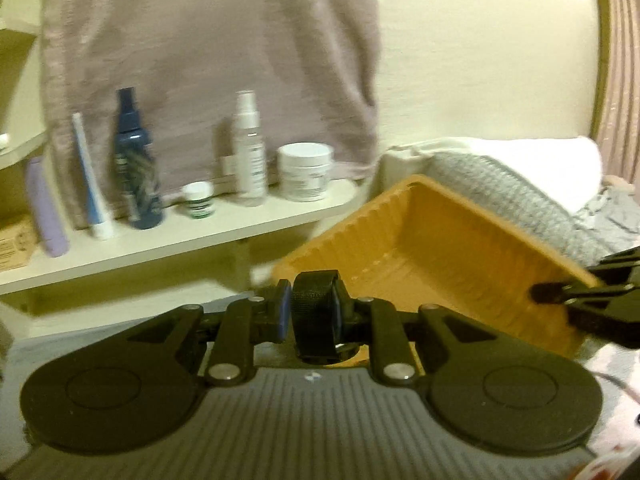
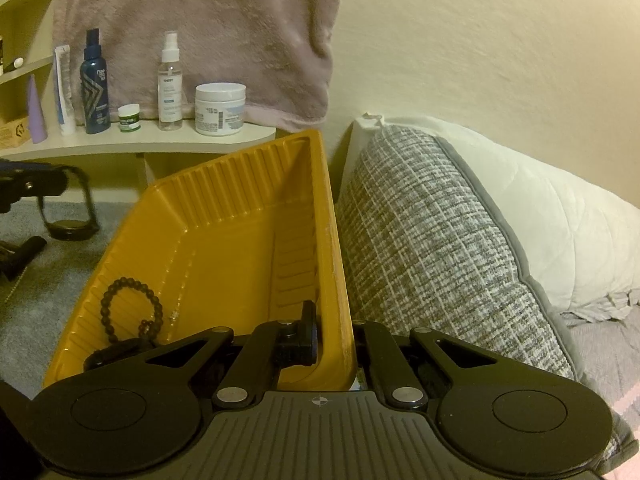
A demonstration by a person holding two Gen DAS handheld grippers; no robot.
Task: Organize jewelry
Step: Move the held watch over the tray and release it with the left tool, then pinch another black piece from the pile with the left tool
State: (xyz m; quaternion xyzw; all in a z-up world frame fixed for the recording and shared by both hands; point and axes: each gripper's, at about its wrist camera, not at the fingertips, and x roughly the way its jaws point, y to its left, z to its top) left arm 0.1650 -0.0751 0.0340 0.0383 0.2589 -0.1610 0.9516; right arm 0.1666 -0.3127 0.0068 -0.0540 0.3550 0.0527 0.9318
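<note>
My left gripper (image 1: 311, 312) is shut on the black strap of a wristwatch (image 1: 314, 314), held above the bed just left of the yellow tray (image 1: 424, 240). In the right wrist view the watch (image 2: 70, 216) hangs from that gripper at the left. My right gripper (image 2: 334, 344) is shut on the right wall of the yellow tray (image 2: 334, 240), one finger inside and one outside, and the tray tilts. A dark bead bracelet (image 2: 132, 308) and another dark item (image 2: 116, 354) lie in the tray's near left corner.
A white shelf (image 2: 160, 142) at the back holds bottles, a tube and a white jar (image 2: 220, 109) under a hanging pink towel (image 2: 208, 32). A grey woven pillow (image 2: 432, 252) and a white pillow (image 2: 540, 216) lie right of the tray. Grey bedding (image 2: 44, 280) is below.
</note>
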